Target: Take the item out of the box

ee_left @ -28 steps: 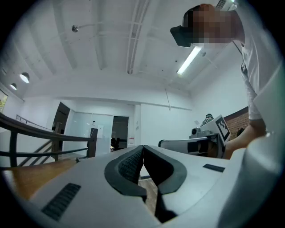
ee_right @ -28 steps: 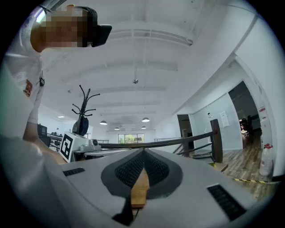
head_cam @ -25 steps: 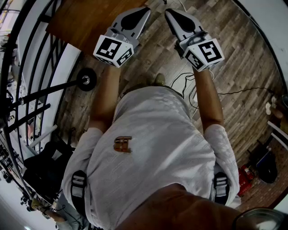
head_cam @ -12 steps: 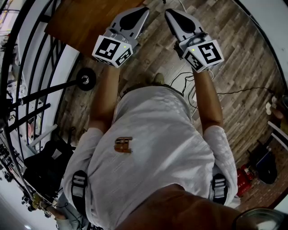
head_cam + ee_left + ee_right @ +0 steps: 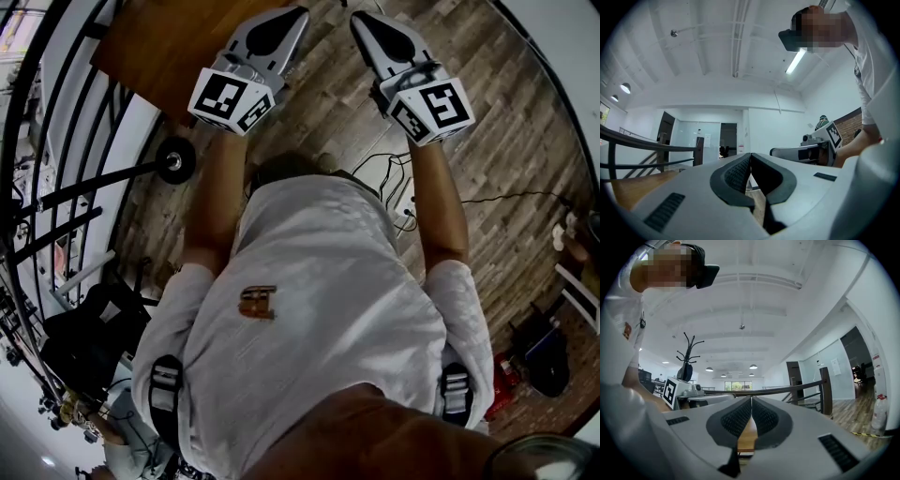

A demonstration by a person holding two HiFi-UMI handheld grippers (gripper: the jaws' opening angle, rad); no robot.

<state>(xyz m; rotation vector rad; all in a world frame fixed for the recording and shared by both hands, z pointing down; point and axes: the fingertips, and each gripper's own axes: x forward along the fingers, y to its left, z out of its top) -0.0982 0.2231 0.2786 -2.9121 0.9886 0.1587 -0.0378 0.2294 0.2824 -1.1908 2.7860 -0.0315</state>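
Floor: pale wooden planks (image 5: 506, 112) fill the upper and right parts of the head view.
Person: a white shirt (image 5: 328, 309) takes up the centre and bottom of the head view, with both bare forearms reaching up toward the top of the frame.
Worktop: a brown wooden worktop (image 5: 159, 42) lies at the upper left of the head view, its corner just beside the left tool.
Railing: black bars (image 5: 66, 202) run down the left edge of the head view.
Left tool: the left tool (image 5: 750, 155) has its jaws pressed together with nothing between them. In the head view it sits at top centre-left.
Right tool: the right tool (image 5: 751, 399) has its jaws closed tip to tip and empty. It is held at top centre-right of the head view, beside the left tool but apart from it.
Marker cubes: one (image 5: 230, 100) on the left tool, one (image 5: 433, 111) on the right tool, both facing the camera.
Cables: thin dark cables (image 5: 394, 169) lie on the floor below the right tool.
Box and item: no view shows them, so I cannot tell where they are.
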